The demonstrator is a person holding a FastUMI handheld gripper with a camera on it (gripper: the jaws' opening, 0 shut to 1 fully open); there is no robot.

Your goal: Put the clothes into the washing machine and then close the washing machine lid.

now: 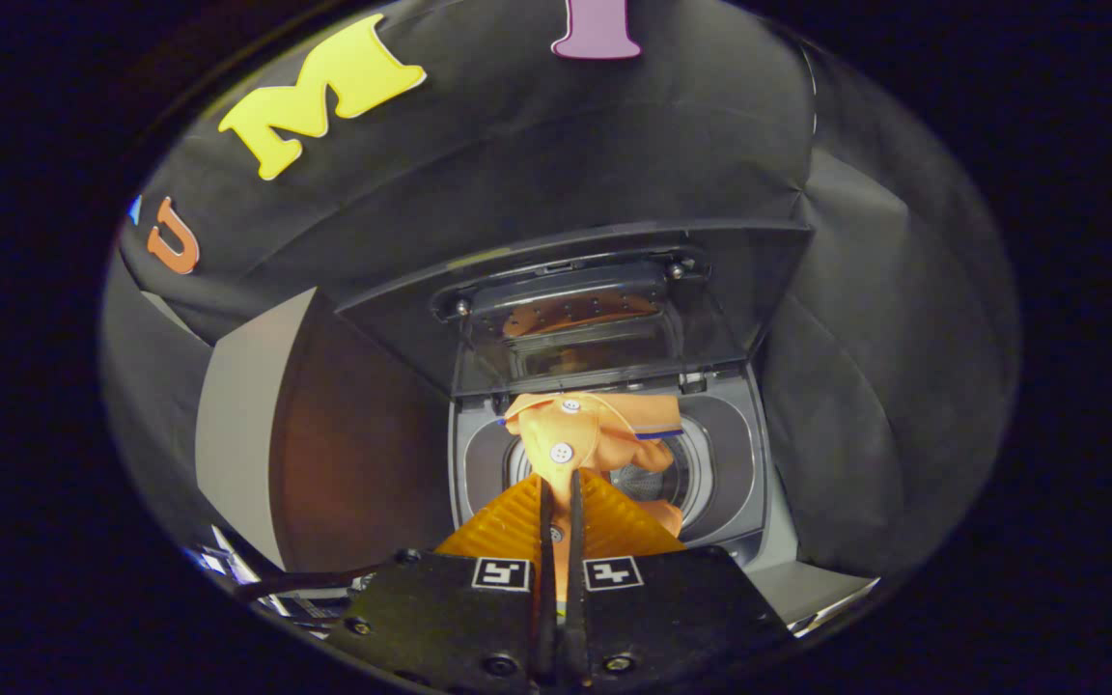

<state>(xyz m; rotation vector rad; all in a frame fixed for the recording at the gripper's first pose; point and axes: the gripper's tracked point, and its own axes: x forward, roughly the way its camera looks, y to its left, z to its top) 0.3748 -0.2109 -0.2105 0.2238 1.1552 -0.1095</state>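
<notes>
An orange garment [587,439] with white buttons and a thin blue trim hangs bunched just ahead of my gripper [561,483]. Both fingers are pressed together on its cloth, so the gripper is shut on it. The garment is held above the round drum opening [657,480] of a grey top-loading washing machine [754,463]. Beyond the garment the machine's lid [604,299] stands raised and open, its dark glass reflecting the orange cloth. The lower part of the garment is hidden behind my fingers.
A brown panel [353,454] with a pale edge stands left of the washer. Black cloth walls [884,386] close in behind and to the right. A pale surface [807,589] lies by the machine's near right corner.
</notes>
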